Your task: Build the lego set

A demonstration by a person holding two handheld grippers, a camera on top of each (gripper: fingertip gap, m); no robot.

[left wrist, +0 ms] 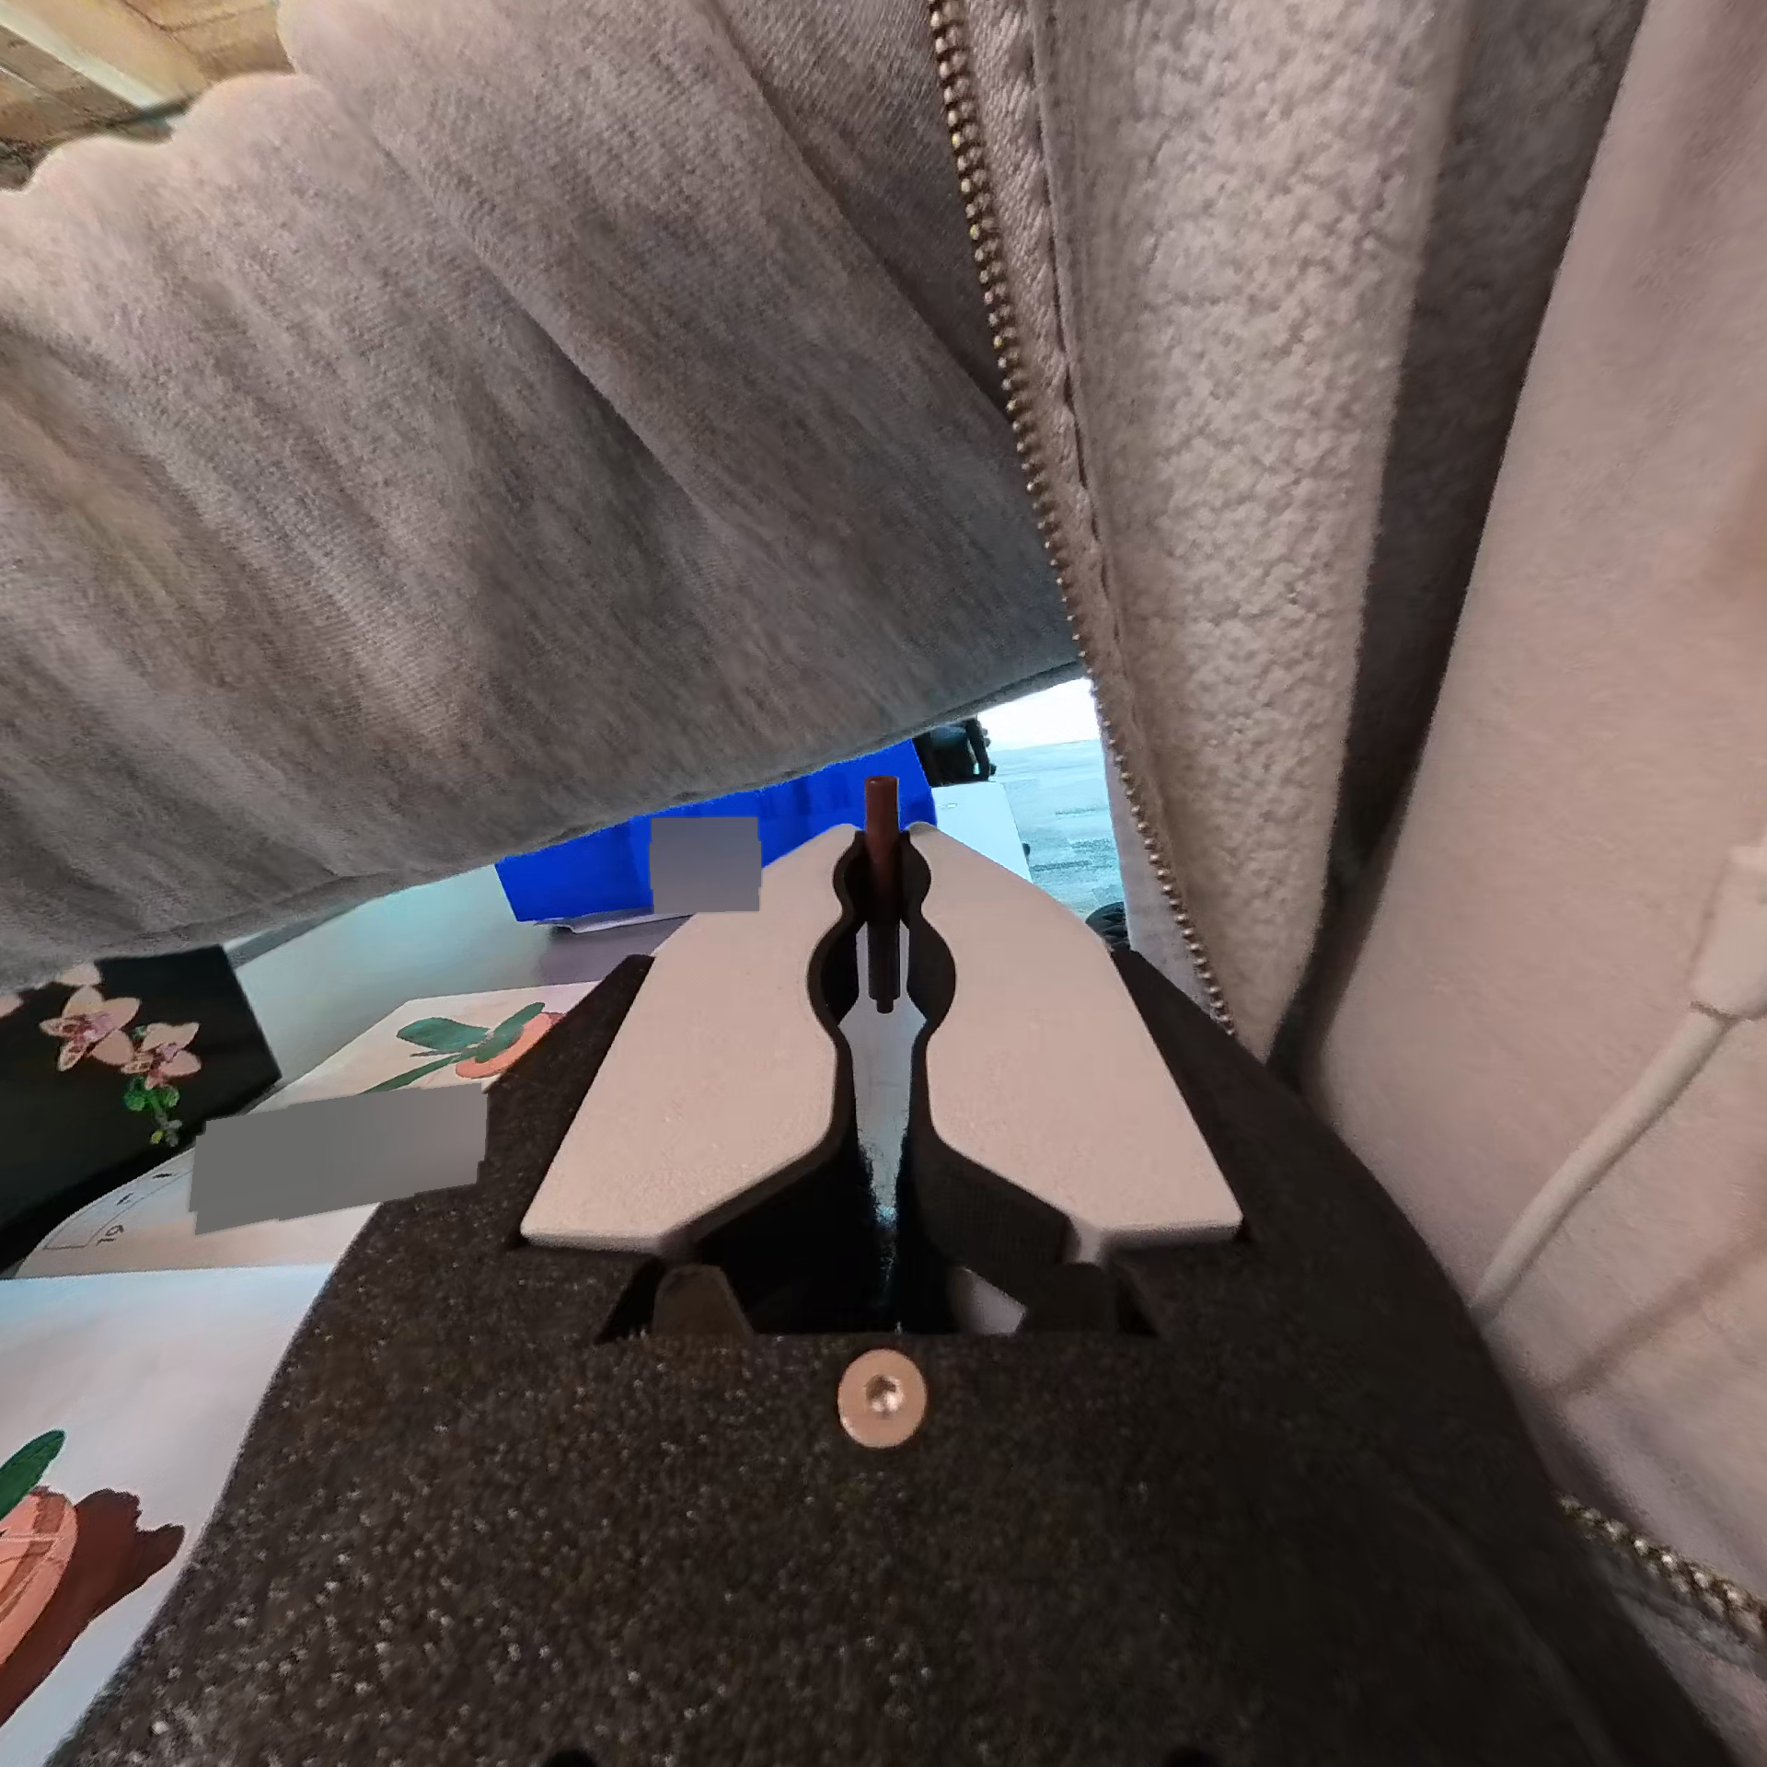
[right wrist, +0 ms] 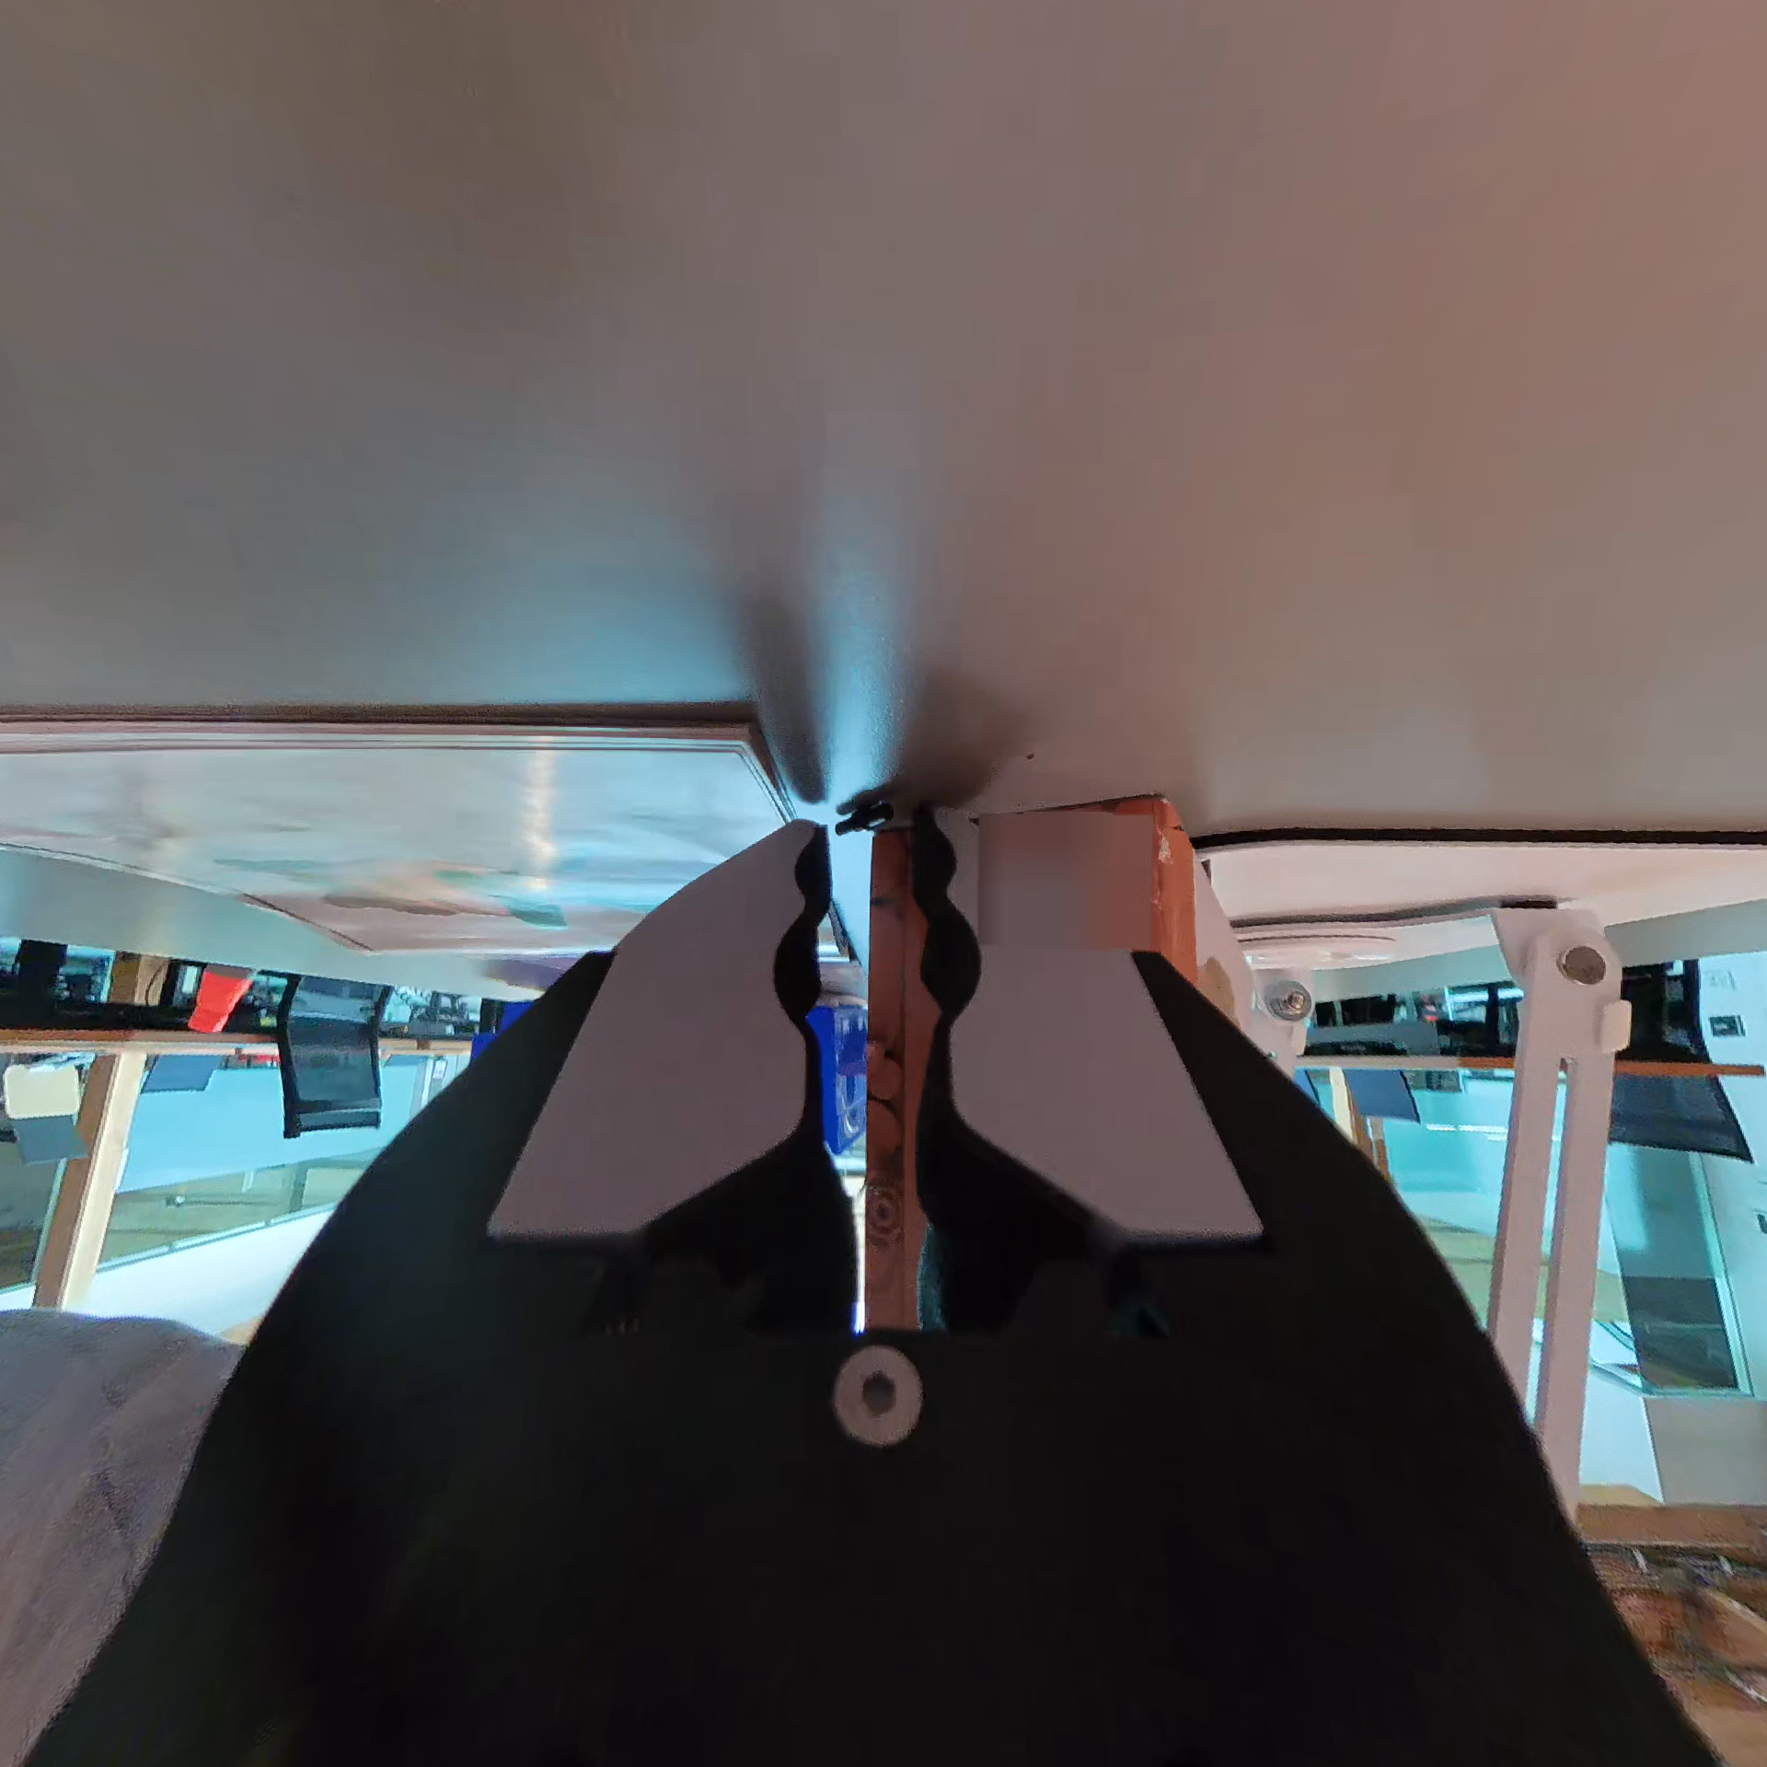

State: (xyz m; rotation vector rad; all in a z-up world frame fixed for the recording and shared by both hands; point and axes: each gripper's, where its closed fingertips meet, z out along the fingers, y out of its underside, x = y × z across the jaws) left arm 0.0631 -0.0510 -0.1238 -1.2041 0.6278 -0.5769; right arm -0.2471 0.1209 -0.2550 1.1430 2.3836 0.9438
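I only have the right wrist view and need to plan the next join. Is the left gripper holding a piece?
Observer: Yes, the left gripper is shut on a thin dark brown rod.
Operator: How does it sit in the grip?
Observer: Lengthwise along the fingers, with one end poking out past their tips.
Operator: Anything crowding it?
Observer: A grey sleeve fills the view just above the rod's free end.
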